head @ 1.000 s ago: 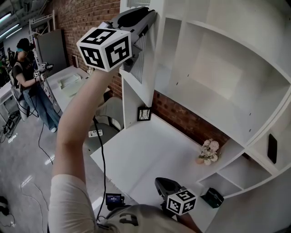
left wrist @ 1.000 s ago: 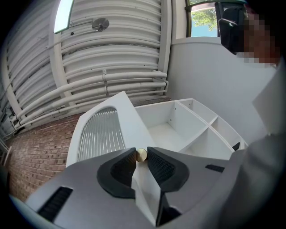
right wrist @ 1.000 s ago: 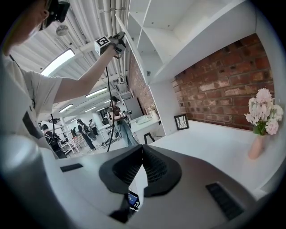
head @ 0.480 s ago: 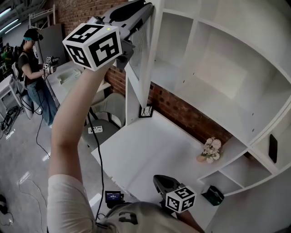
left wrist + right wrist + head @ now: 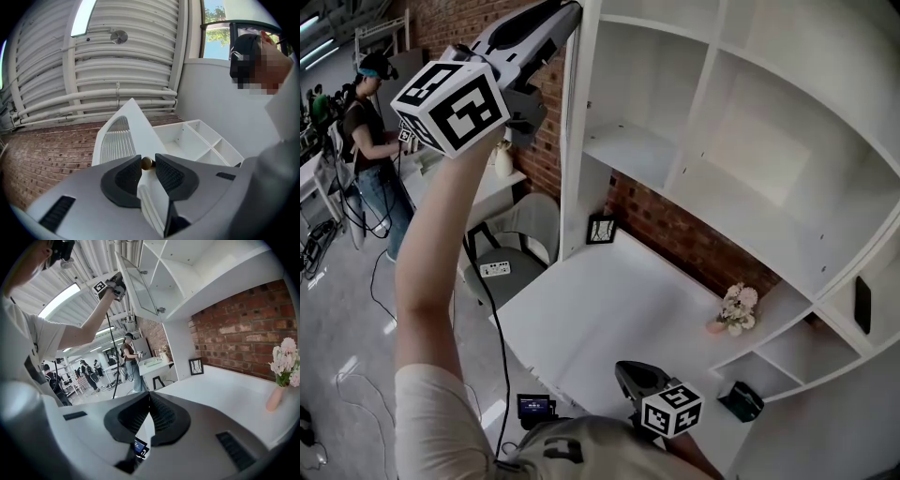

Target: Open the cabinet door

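Note:
The white cabinet door (image 5: 125, 136) has a louvred panel and a small brass knob (image 5: 146, 162). It stands swung far out from the open shelving (image 5: 694, 178). My left gripper (image 5: 146, 164) is raised high at the door's free edge, shut on the knob, which sits between its pad tips. Its jaws have just eased a little wider, and the knob is still between them. In the head view this gripper (image 5: 565, 9) reaches up at the top left. From the right gripper view the door (image 5: 140, 287) hangs open overhead. My right gripper (image 5: 627, 372) hovers low over the desk, shut with nothing in it.
On the white desk (image 5: 600, 319) below the shelves are a small picture frame (image 5: 599, 231), a vase of flowers (image 5: 730, 313) and a black box (image 5: 739, 402). A grey chair (image 5: 508, 253) stands left of the desk. Another person (image 5: 370, 122) stands at far left.
The door has swung further open to the left, and now shows nearly edge-on in the head view. My left gripper moved left with the knob. The right gripper stayed in place.

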The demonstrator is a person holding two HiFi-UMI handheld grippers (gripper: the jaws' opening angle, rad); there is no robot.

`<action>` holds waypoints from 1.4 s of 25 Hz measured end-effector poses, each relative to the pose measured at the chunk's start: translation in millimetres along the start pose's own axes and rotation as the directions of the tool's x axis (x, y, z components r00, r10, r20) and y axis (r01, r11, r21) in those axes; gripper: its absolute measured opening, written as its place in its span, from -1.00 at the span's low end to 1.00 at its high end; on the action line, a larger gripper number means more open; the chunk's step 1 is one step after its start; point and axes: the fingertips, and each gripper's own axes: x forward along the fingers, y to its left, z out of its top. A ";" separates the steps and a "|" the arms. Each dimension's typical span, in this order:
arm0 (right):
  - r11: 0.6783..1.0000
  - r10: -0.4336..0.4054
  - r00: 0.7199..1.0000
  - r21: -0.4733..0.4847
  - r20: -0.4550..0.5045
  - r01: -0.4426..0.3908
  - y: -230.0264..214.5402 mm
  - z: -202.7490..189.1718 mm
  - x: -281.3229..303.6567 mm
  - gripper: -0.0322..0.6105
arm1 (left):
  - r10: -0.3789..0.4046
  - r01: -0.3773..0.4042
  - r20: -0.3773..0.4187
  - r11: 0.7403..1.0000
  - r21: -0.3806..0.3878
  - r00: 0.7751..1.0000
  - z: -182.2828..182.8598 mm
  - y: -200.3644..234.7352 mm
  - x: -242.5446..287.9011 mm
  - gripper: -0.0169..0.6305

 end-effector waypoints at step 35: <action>0.998 0.048 0.997 -0.026 -0.063 -0.050 78.5 -11.9 60.6 -0.83 | 0.230 -0.229 0.001 0.970 0.084 0.973 28.1 119.0 -103.9 -0.84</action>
